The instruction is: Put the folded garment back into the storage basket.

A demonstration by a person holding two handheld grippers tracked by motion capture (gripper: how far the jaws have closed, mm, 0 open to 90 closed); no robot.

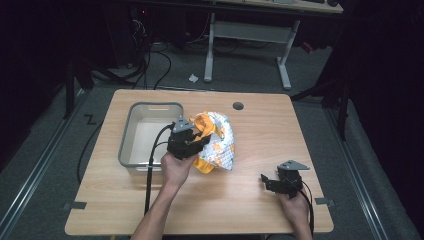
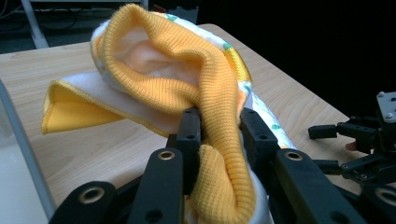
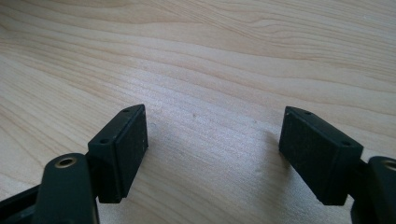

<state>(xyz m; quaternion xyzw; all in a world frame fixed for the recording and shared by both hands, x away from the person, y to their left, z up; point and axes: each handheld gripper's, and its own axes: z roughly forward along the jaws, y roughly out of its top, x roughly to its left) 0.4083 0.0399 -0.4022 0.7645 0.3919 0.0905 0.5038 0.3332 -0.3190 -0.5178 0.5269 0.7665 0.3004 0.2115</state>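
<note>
Resting low over bare counter [image 1: 240, 200] at the near right, well apart from the garment, the right tongs [image 1: 272, 181] gape with nothing between their jaws. Farther in, the left tongs [image 2: 219, 140] are clamped on the orange ribbed band of a small orange-and-white garment [image 1: 217, 142], bunched just beside the right wall of the grey bin [image 1: 131, 122]. From the garment, the bin's open mouth lies directly left, with only that wall between, so the left hand [image 1: 176, 170] seems best placed to carry it over.
</note>
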